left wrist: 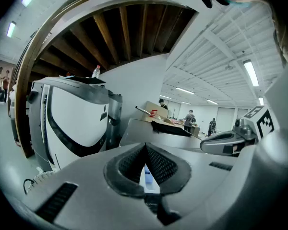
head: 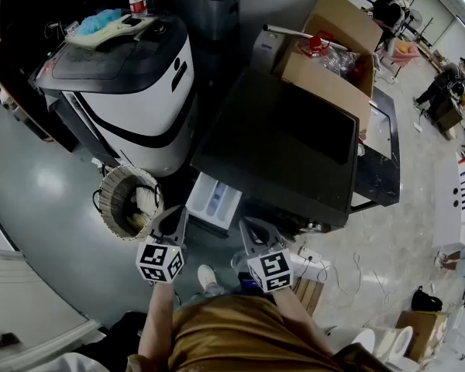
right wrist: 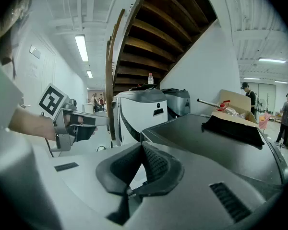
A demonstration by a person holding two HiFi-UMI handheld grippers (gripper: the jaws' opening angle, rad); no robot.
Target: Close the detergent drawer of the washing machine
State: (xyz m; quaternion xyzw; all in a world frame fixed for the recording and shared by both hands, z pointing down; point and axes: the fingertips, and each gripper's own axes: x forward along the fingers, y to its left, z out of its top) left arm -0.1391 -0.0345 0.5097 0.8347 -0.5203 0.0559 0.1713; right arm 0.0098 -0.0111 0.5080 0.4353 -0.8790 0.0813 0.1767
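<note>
- The detergent drawer (head: pixel 215 201) stands pulled out of the washing machine (head: pixel 287 142), so it isn't closed yet.
- My left gripper (head: pixel 172 222) and right gripper (head: pixel 255 232) hover near it, jaws pressed together and empty. The whole push remains.

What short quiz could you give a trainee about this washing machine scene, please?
1. True or false: the detergent drawer stands pulled out of the washing machine.
2. What sits on the washing machine's top? A) a cardboard box B) a bucket C) a lamp
3. Fill in: the jaws of the left gripper and the right gripper are both ____ (together or apart).

Key: 1 true; 2 A; 3 together.
</note>
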